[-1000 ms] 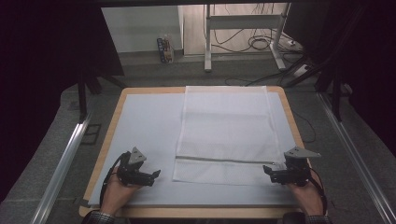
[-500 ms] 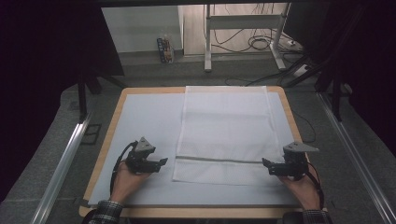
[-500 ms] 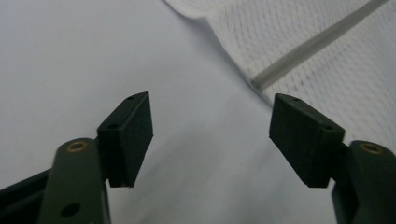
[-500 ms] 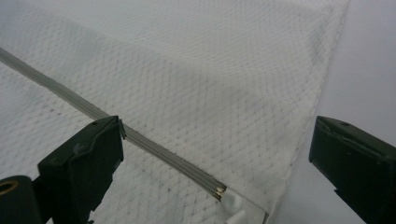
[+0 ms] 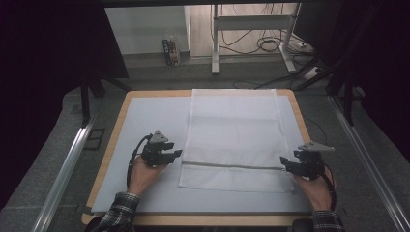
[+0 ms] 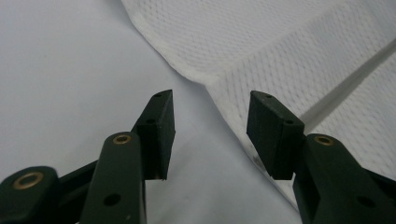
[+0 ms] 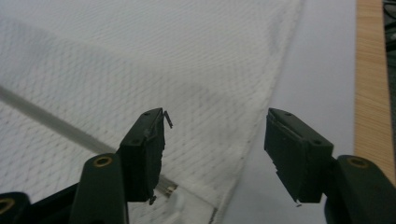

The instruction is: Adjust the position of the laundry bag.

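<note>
We see the mesh bag point(image 5: 233, 137) flat on the white mat point(image 5: 145, 116). Left gripper point(image 5: 175, 154) and right gripper point(image 5: 285, 163) flank it, jaws half open, just been closing, holding nothing.

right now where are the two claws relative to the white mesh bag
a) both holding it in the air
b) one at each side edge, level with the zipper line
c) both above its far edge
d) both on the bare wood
b: the left claw and right claw sit at opposite side edges of the mesh bag, level with its zipper line, and the bag lies flat.
</note>
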